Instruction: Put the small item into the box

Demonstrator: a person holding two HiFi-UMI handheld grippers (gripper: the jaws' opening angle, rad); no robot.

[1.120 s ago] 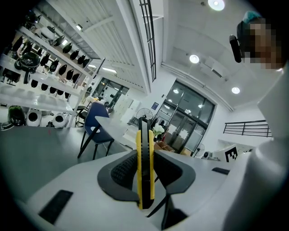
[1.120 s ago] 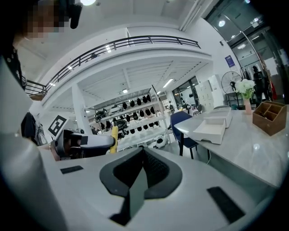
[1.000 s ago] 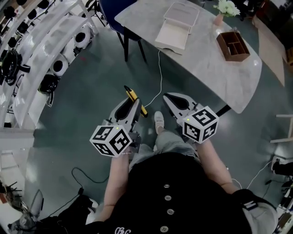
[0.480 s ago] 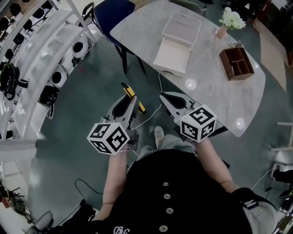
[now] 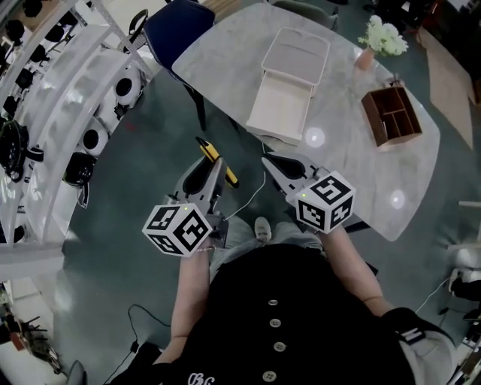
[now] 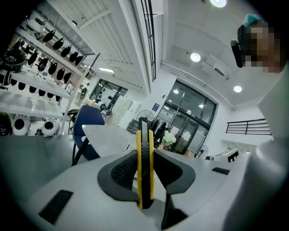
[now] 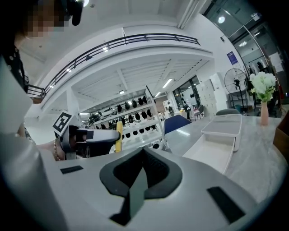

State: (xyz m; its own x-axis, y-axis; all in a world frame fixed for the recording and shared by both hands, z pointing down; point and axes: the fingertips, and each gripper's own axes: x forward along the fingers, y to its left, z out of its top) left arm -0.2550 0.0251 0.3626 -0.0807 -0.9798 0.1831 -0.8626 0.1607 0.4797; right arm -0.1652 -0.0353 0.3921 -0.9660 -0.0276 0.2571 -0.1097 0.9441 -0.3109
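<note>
A narrow yellow-and-black item (image 5: 220, 160) sticks out of my left gripper (image 5: 211, 167), which is shut on it; in the left gripper view the item (image 6: 145, 180) stands upright between the black pads. My right gripper (image 5: 275, 163) is beside it, jaws together with nothing between them. The open white box (image 5: 289, 94) lies on the grey marble table (image 5: 225, 53), ahead of both grippers, which are over the floor short of the table edge. In the right gripper view the box (image 7: 216, 146) is ahead at the right and the left gripper (image 7: 92, 135) at the left.
A brown wooden organiser (image 5: 392, 114) and a vase of white flowers (image 5: 383, 36) stand on the table's right part. A blue chair (image 5: 176, 22) is at the table's far left. White shelves (image 5: 83, 90) run along the left. A cable (image 5: 255, 188) trails on the floor.
Both grippers have moved forward together towards the table; the table and box now lie closer and lower in the head view. The grip on the yellow item is unchanged.
</note>
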